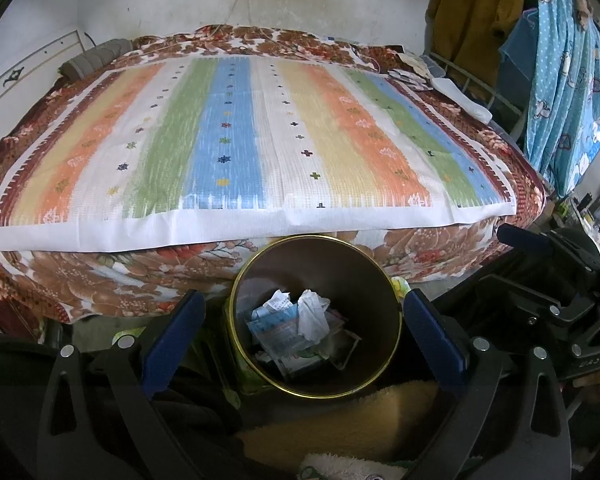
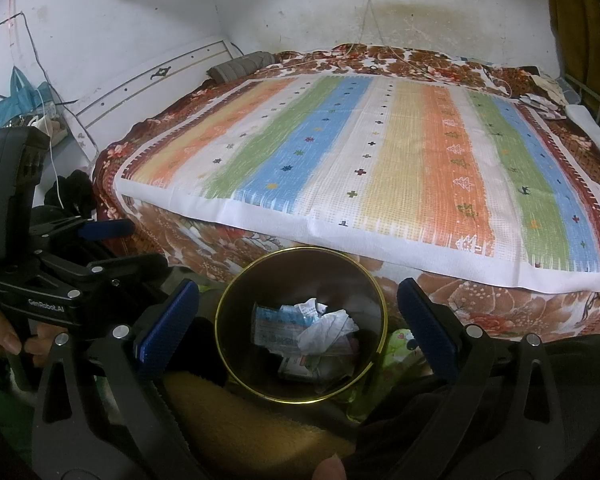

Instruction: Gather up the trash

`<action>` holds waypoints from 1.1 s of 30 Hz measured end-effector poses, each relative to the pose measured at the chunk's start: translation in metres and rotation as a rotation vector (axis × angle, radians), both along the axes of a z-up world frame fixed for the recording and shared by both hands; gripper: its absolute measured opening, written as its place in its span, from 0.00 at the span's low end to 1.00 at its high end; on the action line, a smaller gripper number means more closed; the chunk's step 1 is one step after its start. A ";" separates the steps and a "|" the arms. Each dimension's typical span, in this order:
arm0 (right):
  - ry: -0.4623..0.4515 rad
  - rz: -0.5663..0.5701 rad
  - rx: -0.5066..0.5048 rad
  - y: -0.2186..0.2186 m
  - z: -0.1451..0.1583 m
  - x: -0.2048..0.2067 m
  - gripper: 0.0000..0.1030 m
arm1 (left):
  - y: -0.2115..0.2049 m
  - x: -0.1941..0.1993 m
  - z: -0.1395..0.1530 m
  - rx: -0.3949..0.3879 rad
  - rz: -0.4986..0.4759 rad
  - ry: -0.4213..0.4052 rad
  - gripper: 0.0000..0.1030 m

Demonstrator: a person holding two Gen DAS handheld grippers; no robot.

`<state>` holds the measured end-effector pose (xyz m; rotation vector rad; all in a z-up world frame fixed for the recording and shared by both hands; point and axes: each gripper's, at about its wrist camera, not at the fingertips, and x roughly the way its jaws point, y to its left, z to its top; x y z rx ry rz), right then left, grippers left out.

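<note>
A: Left of the bin point(image 1: 388, 280)?
B: Left gripper point(image 1: 304, 318), blue pads spread wide, gripping nothing, poised over the gold rim.

A: Inside the bin?
B: Crumpled white tissue point(image 1: 311, 314) atop blue-printed wrappers point(image 1: 274, 326), piled at the dark bottom.

A: Right of the bin?
B: Right gripper point(image 2: 298, 316), likewise spread and unloaded.

A: Beyond the bin?
B: Striped bedspread point(image 1: 240, 136), touching nothing in the bin.

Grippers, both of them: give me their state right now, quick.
Left gripper: open, holding nothing, above the trash bin.
Right gripper: open, holding nothing, above the same bin.
</note>
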<state>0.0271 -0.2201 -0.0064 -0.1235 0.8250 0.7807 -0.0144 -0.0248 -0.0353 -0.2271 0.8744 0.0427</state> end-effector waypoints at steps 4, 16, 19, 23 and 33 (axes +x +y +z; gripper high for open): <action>-0.001 -0.001 -0.001 0.000 0.000 0.000 0.92 | -0.001 -0.002 -0.004 -0.008 -0.001 0.000 0.95; 0.000 0.000 -0.001 0.001 0.000 0.000 0.92 | -0.002 -0.002 -0.004 -0.008 -0.001 0.000 0.95; 0.002 0.003 -0.001 0.001 0.000 0.000 0.92 | -0.002 -0.002 -0.004 -0.007 -0.001 0.000 0.95; 0.002 0.001 0.001 0.001 0.000 0.000 0.92 | -0.002 -0.002 -0.005 -0.008 -0.002 0.000 0.95; 0.000 0.003 -0.002 0.002 0.000 -0.001 0.92 | -0.004 -0.002 -0.006 -0.007 -0.002 0.001 0.95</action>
